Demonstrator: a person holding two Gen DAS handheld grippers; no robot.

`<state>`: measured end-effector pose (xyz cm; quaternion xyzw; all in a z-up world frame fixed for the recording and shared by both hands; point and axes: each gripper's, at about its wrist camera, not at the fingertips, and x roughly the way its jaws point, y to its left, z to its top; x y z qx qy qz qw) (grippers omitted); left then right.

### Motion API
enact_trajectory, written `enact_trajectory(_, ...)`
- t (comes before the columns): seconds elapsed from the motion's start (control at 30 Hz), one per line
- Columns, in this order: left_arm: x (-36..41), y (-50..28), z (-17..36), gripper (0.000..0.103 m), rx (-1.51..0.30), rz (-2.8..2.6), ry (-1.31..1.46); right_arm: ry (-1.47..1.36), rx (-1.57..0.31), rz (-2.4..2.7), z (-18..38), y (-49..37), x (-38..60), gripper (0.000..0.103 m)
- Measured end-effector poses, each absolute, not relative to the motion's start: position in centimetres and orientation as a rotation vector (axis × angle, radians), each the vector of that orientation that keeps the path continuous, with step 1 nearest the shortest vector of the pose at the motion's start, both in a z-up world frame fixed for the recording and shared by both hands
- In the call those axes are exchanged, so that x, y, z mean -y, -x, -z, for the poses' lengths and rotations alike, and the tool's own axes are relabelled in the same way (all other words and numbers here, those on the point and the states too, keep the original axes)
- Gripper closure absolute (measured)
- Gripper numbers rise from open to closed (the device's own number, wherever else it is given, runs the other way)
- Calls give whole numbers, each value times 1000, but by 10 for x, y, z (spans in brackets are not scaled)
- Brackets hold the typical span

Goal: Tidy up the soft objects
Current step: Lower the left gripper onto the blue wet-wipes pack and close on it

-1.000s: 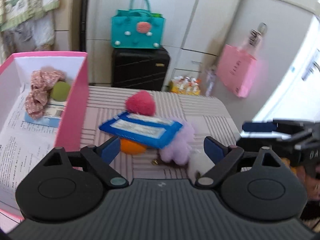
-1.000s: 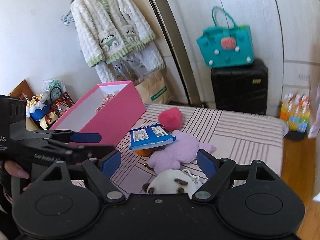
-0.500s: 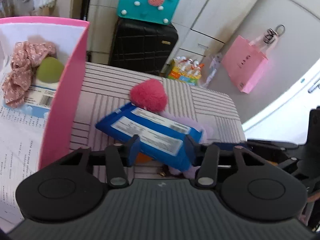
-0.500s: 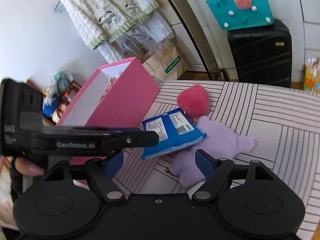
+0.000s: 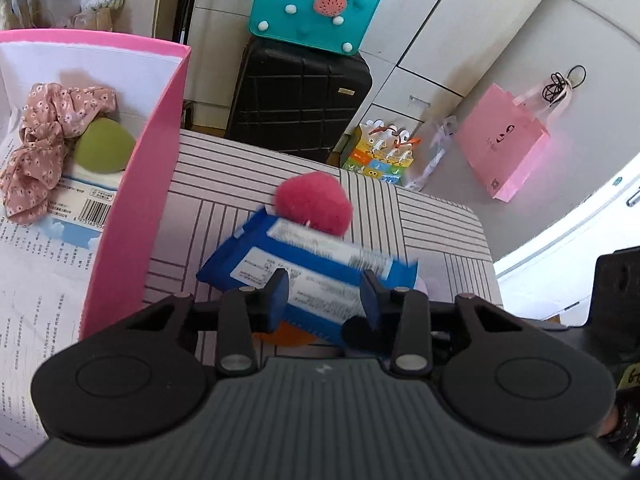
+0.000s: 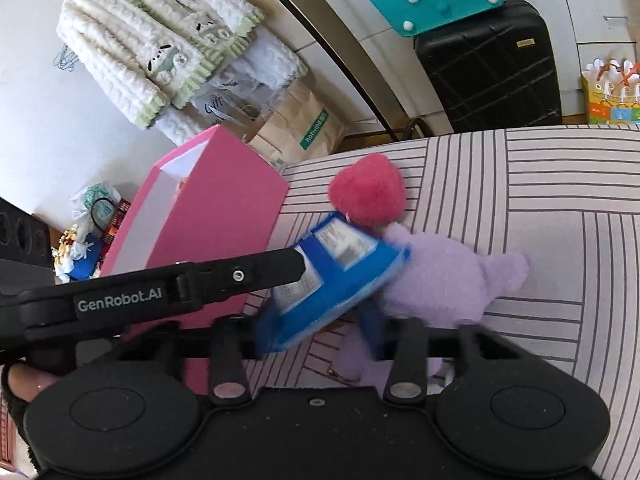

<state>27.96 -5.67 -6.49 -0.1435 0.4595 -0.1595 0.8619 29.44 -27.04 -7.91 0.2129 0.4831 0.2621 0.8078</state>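
Bright daylight, strong fisheye bending, some motion blur.

Both views are well lit by soft daylight; in the left wrist view the wall at the far right (image 5: 580,216) is almost washed out to white, and the pink paper bag (image 5: 505,145) throws a pink glow on the wall beside it. The pink box (image 5: 132,216) casts a soft shadow on the striped table (image 5: 440,224). The blue packet (image 6: 336,280) is smeared by motion blur in both views, and its print cannot be read. Straight lines such as the wardrobe doors (image 5: 420,28) curve near the edges, and the corners of the right wrist view are dark.
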Motion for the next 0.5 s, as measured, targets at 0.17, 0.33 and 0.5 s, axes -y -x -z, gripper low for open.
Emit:
enact_trajectory(0.17, 53, -272, 65, 65, -966, 353, 300, -397, -1012, -582, 73, -282, 271, 89)
enact_trajectory(0.33, 51, -269, 66, 63, -964, 349, 321, -298, -1009, -616, 60, -266, 274, 92)
enact_trajectory(0.5, 54, -267, 75, 58, -984, 336, 345, -182, -1017, -627, 45, -258, 285, 92)
